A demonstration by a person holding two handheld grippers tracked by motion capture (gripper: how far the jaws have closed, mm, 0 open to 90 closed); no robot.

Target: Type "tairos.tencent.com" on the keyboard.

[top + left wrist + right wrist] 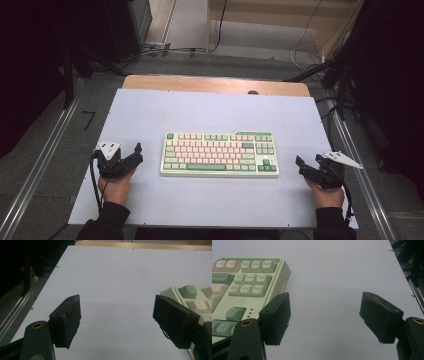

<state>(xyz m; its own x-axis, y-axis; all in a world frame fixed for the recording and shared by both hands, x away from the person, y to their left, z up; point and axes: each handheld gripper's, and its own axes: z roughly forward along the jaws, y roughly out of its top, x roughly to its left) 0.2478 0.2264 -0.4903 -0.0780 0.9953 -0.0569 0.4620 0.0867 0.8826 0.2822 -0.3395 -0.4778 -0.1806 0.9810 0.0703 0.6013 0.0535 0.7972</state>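
A pale green keyboard (219, 153) with pink and green keys lies flat in the middle of the white sheet (210, 112). My left gripper (131, 153) rests on the sheet just left of it, jaws open and empty; in the left gripper view (117, 320) the keyboard's top left corner (190, 296) sits beyond the right jaw. To the keyboard's right, my right gripper (307, 163) is open too, holding nothing. In the right gripper view (324, 315) the keyboard's right end (249, 282) lies behind the left jaw.
The white sheet covers a wooden table whose far edge (215, 83) shows bare wood. Metal rails (35, 170) run along both sides on the floor. Cables (165, 50) and dark stands crowd the floor beyond the table.
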